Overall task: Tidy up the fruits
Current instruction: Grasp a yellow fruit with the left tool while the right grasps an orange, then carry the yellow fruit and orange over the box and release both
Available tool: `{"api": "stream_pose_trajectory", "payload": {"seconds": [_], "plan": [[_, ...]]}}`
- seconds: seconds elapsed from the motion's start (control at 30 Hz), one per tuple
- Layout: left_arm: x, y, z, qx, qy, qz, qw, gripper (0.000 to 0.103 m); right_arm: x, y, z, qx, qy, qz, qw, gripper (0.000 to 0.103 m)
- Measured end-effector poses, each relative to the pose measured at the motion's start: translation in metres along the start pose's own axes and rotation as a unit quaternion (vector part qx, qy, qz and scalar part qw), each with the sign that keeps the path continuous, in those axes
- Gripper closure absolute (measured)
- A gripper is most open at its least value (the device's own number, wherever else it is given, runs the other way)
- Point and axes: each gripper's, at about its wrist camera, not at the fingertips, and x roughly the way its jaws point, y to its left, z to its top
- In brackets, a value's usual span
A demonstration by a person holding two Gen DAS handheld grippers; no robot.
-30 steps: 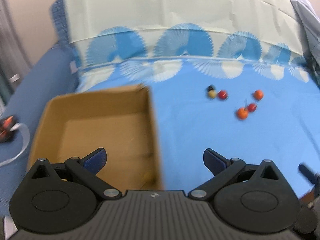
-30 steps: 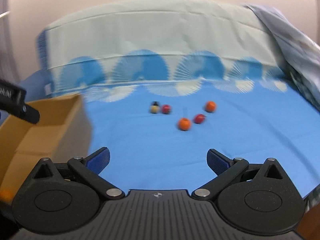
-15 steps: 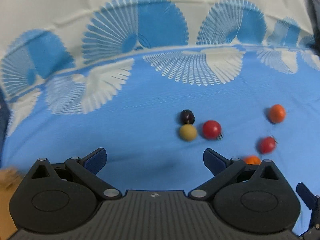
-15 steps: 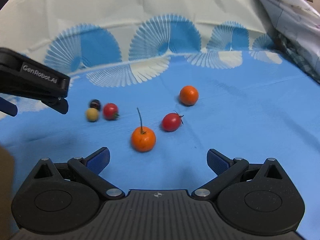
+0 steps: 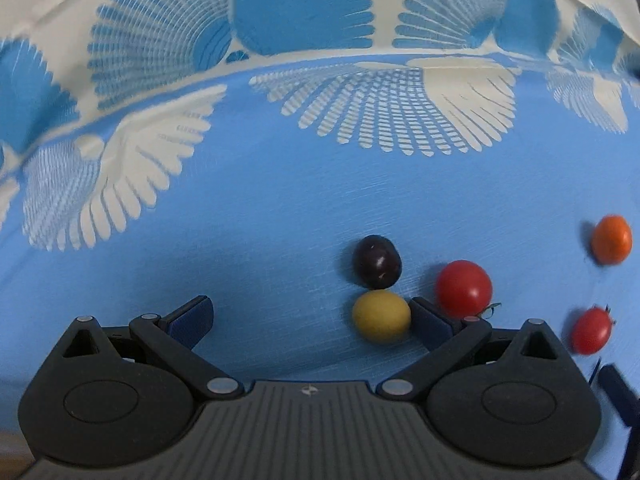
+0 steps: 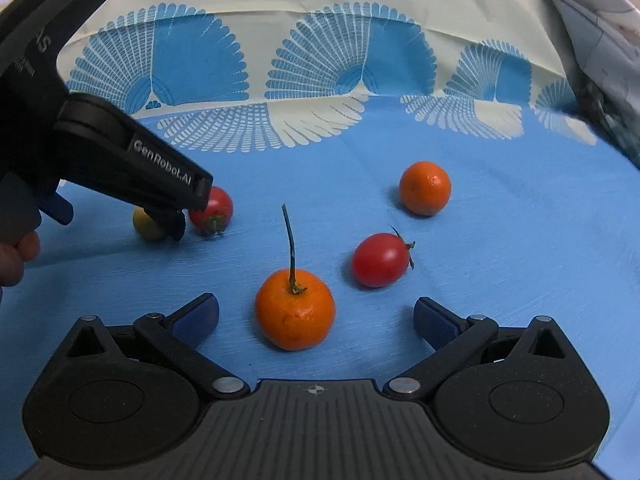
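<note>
We see the left gripper (image 5: 310,316) spread wide, yellow fruit (image 5: 381,315) just inside its right finger; right gripper (image 6: 316,316) also wide, stemmed orange (image 6: 295,314) between its fingers on the blue cloth (image 6: 500,280).

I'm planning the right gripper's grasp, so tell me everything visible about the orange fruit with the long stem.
The stemmed orange fruit is round with a glossy, finely dimpled peel that looks like citrus. A thin dark stem rises nearly upright from its top, leaning slightly left. It sits on the blue cloth, touching no other fruit, and lies between the open fingers of the right gripper, left of centre, with neither finger touching it. A red tomato lies apart, beyond it to the right.
</note>
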Motion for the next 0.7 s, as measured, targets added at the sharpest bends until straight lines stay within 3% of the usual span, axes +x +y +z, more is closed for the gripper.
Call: {"api": "stream_pose_trajectory", "payload": {"seconds": [0.03, 0.07, 0.1, 0.13, 0.17, 0.43, 0.7], "plan": [[0.000, 0.002, 0.000, -0.008, 0.003, -0.010, 0.9999, 0.006, 0.000, -0.001, 0.000, 0.001, 0.001, 0.002, 1.000, 0.001], [-0.003, 0.002, 0.000, -0.009, 0.001, -0.020, 0.9998, 0.016, -0.001, -0.001, 0.001, 0.003, 0.002, 0.008, 1.000, 0.005], [-0.009, -0.001, 0.000, 0.000, -0.008, -0.023, 0.9997, 0.040, -0.004, -0.001, 0.001, 0.004, -0.003, 0.012, 1.000, 0.024], [-0.014, -0.004, 0.000, 0.012, -0.017, -0.027, 0.9994, 0.057, -0.010, -0.001, 0.000, 0.002, -0.011, 0.022, 1.000, 0.041], [-0.018, -0.007, -0.001, 0.022, -0.021, -0.027, 0.9992, 0.071, -0.012, -0.001, 0.001, 0.000, -0.015, 0.038, 0.999, 0.064], [-0.049, -0.010, -0.016, 0.041, -0.043, -0.015, 0.9981, 0.071, -0.020, -0.008, 0.002, 0.027, -0.042, 0.047, 0.998, 0.065], [-0.165, 0.020, -0.071, -0.021, -0.066, -0.053, 0.9962, 0.071, -0.051, -0.028, 0.003, 0.060, -0.070, 0.007, 0.996, 0.065]]}}
